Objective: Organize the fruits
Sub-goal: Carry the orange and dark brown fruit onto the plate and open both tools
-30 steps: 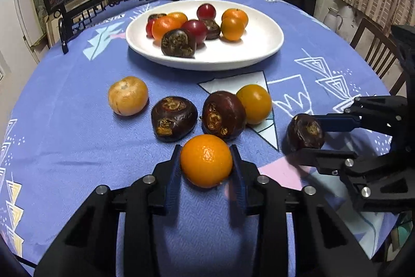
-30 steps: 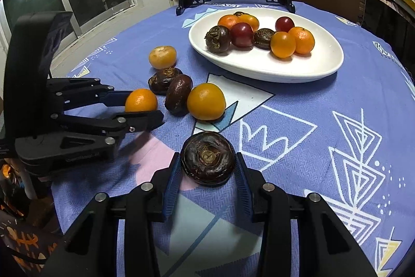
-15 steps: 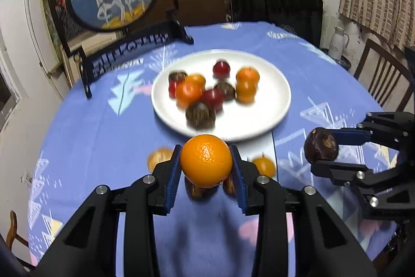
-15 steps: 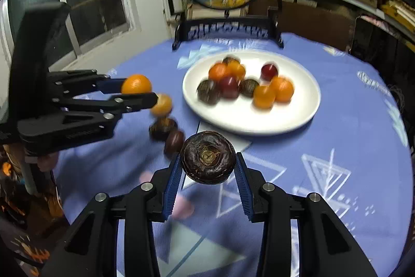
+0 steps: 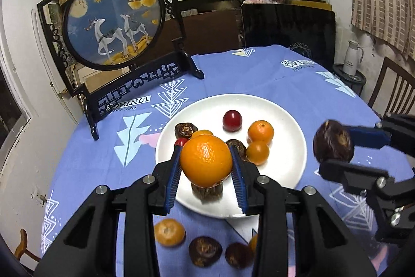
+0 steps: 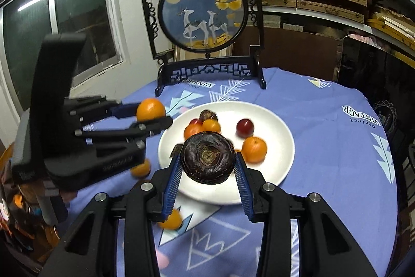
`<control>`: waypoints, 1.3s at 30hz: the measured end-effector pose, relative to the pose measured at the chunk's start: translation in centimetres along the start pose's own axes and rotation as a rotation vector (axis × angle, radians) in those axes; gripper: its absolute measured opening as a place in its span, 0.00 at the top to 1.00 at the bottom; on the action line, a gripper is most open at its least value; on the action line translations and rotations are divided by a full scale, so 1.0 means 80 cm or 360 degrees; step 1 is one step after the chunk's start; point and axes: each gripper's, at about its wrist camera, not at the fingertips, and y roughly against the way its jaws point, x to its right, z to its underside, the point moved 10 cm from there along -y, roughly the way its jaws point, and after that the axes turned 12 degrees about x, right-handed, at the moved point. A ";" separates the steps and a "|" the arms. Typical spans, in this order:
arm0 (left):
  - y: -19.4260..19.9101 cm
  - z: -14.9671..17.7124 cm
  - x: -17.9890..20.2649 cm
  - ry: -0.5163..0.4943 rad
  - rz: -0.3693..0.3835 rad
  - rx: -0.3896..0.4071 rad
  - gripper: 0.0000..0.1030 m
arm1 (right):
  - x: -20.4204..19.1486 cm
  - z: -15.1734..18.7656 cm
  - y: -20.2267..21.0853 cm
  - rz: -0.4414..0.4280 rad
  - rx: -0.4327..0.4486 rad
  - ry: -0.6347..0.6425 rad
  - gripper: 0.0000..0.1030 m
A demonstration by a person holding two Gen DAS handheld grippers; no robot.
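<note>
**Both grippers hold fruit above the plate**

The left gripper (image 5: 206,162) clamps an orange (image 5: 206,160); the right gripper (image 6: 207,162) clamps a dark water chestnut (image 6: 207,157). Both hang over the white plate (image 5: 285,168), hiding some of the fruit lying on it. Behind stands a round deer screen (image 5: 114,20). The blue tablecloth (image 5: 298,85) reads "VINTAGE". Four fruits show on the cloth nearby.

Dark fruit (image 6: 208,160) clamped in right tongs (image 6: 208,173) above white plate (image 6: 277,121) — orange (image 6: 150,109) in left tongs (image 6: 153,116)
</note>
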 end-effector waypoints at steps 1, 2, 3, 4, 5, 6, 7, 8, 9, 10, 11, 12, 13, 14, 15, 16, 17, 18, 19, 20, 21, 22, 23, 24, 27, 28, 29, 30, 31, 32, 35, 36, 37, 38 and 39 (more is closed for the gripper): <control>-0.006 0.000 0.000 -0.0005 -0.0005 -0.0005 0.66 | 0.004 -0.002 -0.004 0.0000 0.0003 -0.0011 0.60; -0.014 -0.001 0.000 -0.0008 -0.0011 -0.0013 0.66 | 0.007 -0.004 -0.009 0.0001 0.0007 -0.0019 0.60; -0.019 -0.001 0.000 -0.0008 -0.0010 -0.0019 0.66 | 0.012 -0.007 -0.014 0.0002 0.0010 -0.0032 0.60; -0.026 -0.001 0.000 -0.0006 -0.0009 -0.0026 0.66 | 0.015 -0.009 -0.019 0.0000 0.0013 -0.0039 0.60; -0.032 -0.002 -0.001 -0.0003 -0.0012 -0.0029 0.66 | 0.019 -0.011 -0.023 0.0002 0.0017 -0.0048 0.60; -0.039 -0.004 -0.002 -0.0004 -0.0017 -0.0033 0.66 | 0.023 -0.013 -0.027 0.0005 0.0020 -0.0058 0.60; -0.043 -0.005 -0.001 -0.0007 -0.0022 -0.0036 0.66 | 0.027 -0.014 -0.031 0.0004 0.0020 -0.0066 0.60; -0.049 -0.006 -0.002 -0.0013 -0.0027 -0.0040 0.66 | 0.031 -0.016 -0.037 0.0002 0.0020 -0.0075 0.60; -0.055 -0.006 -0.002 -0.0017 -0.0031 -0.0045 0.66 | 0.034 -0.017 -0.041 0.0004 0.0020 -0.0079 0.60; -0.061 -0.007 -0.001 -0.0020 -0.0030 -0.0050 0.66 | 0.036 -0.017 -0.046 0.0008 0.0018 -0.0079 0.60; -0.067 -0.007 -0.001 -0.0024 -0.0032 -0.0057 0.66 | 0.037 -0.017 -0.049 0.0009 0.0015 -0.0078 0.60; -0.071 -0.006 -0.001 -0.0027 -0.0036 -0.0061 0.66 | 0.040 -0.017 -0.055 0.0010 0.0010 -0.0080 0.60; -0.076 -0.006 -0.001 -0.0028 -0.0039 -0.0068 0.66 | 0.042 -0.017 -0.058 0.0008 0.0006 -0.0083 0.60; -0.081 -0.006 -0.002 -0.0027 -0.0038 -0.0077 0.66 | 0.043 -0.017 -0.063 0.0007 0.0001 -0.0085 0.60; -0.087 -0.004 -0.003 -0.0029 -0.0038 -0.0085 0.66 | 0.045 -0.017 -0.066 0.0007 0.0000 -0.0086 0.60; -0.091 -0.004 -0.003 -0.0031 -0.0041 -0.0090 0.66 | 0.046 -0.017 -0.070 0.0010 -0.0002 -0.0086 0.60; -0.095 -0.004 -0.004 -0.0033 -0.0045 -0.0096 0.66 | 0.048 -0.016 -0.073 0.0014 -0.0004 -0.0085 0.60; -0.100 -0.003 -0.004 -0.0033 -0.0045 -0.0105 0.66 | 0.051 -0.016 -0.078 0.0018 -0.0008 -0.0086 0.60; -0.104 -0.003 -0.004 -0.0031 -0.0044 -0.0111 0.66 | 0.052 -0.015 -0.079 0.0017 -0.0011 -0.0088 0.60; -0.108 -0.002 -0.004 -0.0032 -0.0045 -0.0117 0.66 | 0.055 -0.014 -0.084 0.0018 -0.0018 -0.0093 0.60; -0.113 -0.002 -0.004 -0.0034 -0.0045 -0.0124 0.66 | 0.057 -0.013 -0.087 0.0021 -0.0024 -0.0094 0.60; -0.118 -0.002 -0.004 -0.0034 -0.0045 -0.0130 0.66 | 0.059 -0.012 -0.089 0.0026 -0.0028 -0.0094 0.60; -0.124 -0.001 -0.004 -0.0033 -0.0042 -0.0138 0.66 | 0.061 -0.011 -0.092 0.0033 -0.0033 -0.0095 0.60; -0.127 -0.001 -0.004 -0.0031 -0.0040 -0.0143 0.66 | 0.064 -0.010 -0.098 0.0044 -0.0042 -0.0097 0.60; -0.141 0.000 -0.003 -0.0030 -0.0048 -0.0165 0.66 | 0.068 -0.006 -0.111 0.0058 -0.0068 -0.0101 0.60; -0.144 0.001 -0.003 -0.0029 -0.0050 -0.0169 0.66 | 0.070 -0.005 -0.114 0.0059 -0.0073 -0.0104 0.60; -0.147 0.001 -0.003 -0.0028 -0.0050 -0.0175 0.66 | 0.071 -0.005 -0.119 0.0063 -0.0077 -0.0106 0.60; -0.150 0.001 -0.003 -0.0027 -0.0050 -0.0181 0.66 | 0.073 -0.006 -0.122 0.0067 -0.0079 -0.0108 0.60; -0.153 0.001 -0.002 -0.0027 -0.0049 -0.0184 0.66 | 0.074 -0.007 -0.125 0.0072 -0.0079 -0.0113 0.60; -0.156 0.001 -0.002 -0.0030 -0.0049 -0.0185 0.66 | 0.076 -0.008 -0.130 0.0080 -0.0081 -0.0120 0.60; -0.163 0.002 -0.002 -0.0028 -0.0054 -0.0191 0.65 | 0.081 -0.012 -0.143 0.0103 -0.0090 -0.0123 0.59; -0.164 0.002 -0.003 -0.0029 -0.0057 -0.0192 0.62 | 0.082 -0.011 -0.149 0.0104 -0.0105 -0.0122 0.58; -0.165 0.003 -0.005 -0.0036 -0.0076 -0.0188 0.52 | 0.084 -0.011 -0.152 0.0106 -0.0113 -0.0117 0.51; -0.165 0.002 -0.008 -0.0041 -0.0097 -0.0181 0.41 | 0.087 -0.011 -0.154 0.0125 -0.0109 -0.0119 0.44; -0.162 0.001 -0.011 -0.0032 -0.0104 -0.0159 0.39 | 0.091 -0.013 -0.152 0.0145 -0.0089 -0.0133 0.39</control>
